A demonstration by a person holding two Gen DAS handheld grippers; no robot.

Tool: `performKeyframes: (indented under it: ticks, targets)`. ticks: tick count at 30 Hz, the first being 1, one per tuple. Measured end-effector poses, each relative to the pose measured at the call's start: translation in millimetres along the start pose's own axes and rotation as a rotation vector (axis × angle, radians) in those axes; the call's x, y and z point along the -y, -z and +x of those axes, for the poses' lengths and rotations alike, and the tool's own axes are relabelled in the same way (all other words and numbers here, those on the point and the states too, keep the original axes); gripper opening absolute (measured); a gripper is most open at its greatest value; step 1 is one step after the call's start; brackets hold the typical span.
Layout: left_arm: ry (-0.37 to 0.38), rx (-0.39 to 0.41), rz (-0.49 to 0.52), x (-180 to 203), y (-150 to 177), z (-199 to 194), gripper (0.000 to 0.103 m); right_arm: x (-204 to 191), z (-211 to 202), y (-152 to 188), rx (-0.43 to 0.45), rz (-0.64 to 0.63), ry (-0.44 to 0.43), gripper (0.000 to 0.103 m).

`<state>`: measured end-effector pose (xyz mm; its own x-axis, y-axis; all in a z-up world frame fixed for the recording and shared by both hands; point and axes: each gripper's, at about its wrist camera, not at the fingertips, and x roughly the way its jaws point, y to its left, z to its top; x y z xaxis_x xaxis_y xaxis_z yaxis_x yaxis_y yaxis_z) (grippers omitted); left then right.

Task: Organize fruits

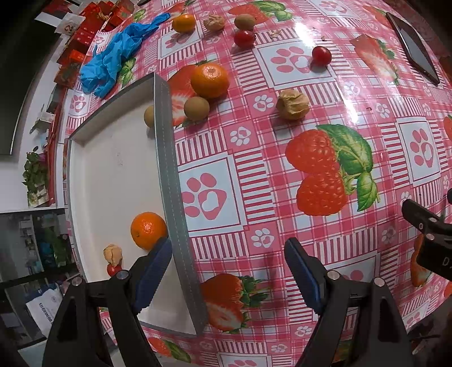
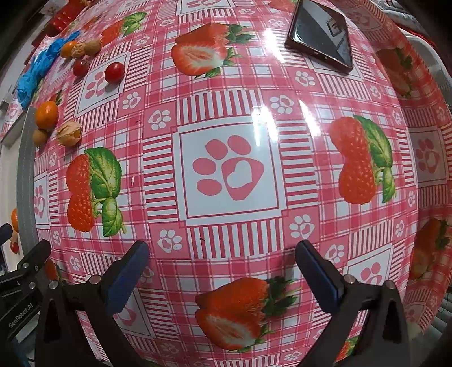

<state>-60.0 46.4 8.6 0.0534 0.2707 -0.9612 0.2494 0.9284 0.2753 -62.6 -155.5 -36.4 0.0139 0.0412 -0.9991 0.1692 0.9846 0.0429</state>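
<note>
A shallow white tray [image 1: 113, 175] with a grey rim lies at the table's left; in it are an orange [image 1: 148, 230], a husked groundcherry [image 1: 112, 255], a cherry tomato [image 1: 113, 270] and a brown longan [image 1: 149, 115]. Outside its far corner lie an orange [image 1: 209, 80], a longan [image 1: 196, 108] and a groundcherry [image 1: 292, 104]. Farther off are two cherry tomatoes [image 1: 321, 56], an orange [image 1: 184, 23], a groundcherry [image 1: 214, 22] and a longan [image 1: 244, 22]. My left gripper [image 1: 228, 271] is open and empty, straddling the tray's right rim. My right gripper [image 2: 223, 271] is open and empty above bare tablecloth.
A crumpled blue glove [image 1: 113, 56] lies beyond the tray. A dark phone [image 2: 322, 36] lies at the far right of the table. Red boxes [image 1: 84, 31] sit past the table's far-left edge. The tablecloth [image 2: 231, 169] is pink with printed strawberries.
</note>
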Motion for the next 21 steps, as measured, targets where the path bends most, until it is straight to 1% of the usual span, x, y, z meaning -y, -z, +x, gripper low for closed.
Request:
performKeyframes:
  ticks: [2, 7, 11, 21]
  targets:
    - [0.025, 0.001, -0.01, -1.7, -0.2, 0.2, 0.083, -1.5, 1.5, 1.2, 0.004, -0.007, 0.01, 0.103]
    - [0.041, 0.007, -0.018, -1.2, -0.1, -0.2, 0.083, -10.1, -3.7, 1.2, 0.021, -0.027, 0.029, 0.103]
    - [0.04, 0.007, -0.015, 0.2, 0.0, -0.2, 0.083, -13.7, -6.8, 0.8, 0.03, -0.036, 0.037, 0.103]
    - [0.033, 0.006, -0.011, 0.3, 0.9, -1.1, 0.083, -12.8, -5.9, 2.3, 0.02, -0.032, 0.024, 0.103]
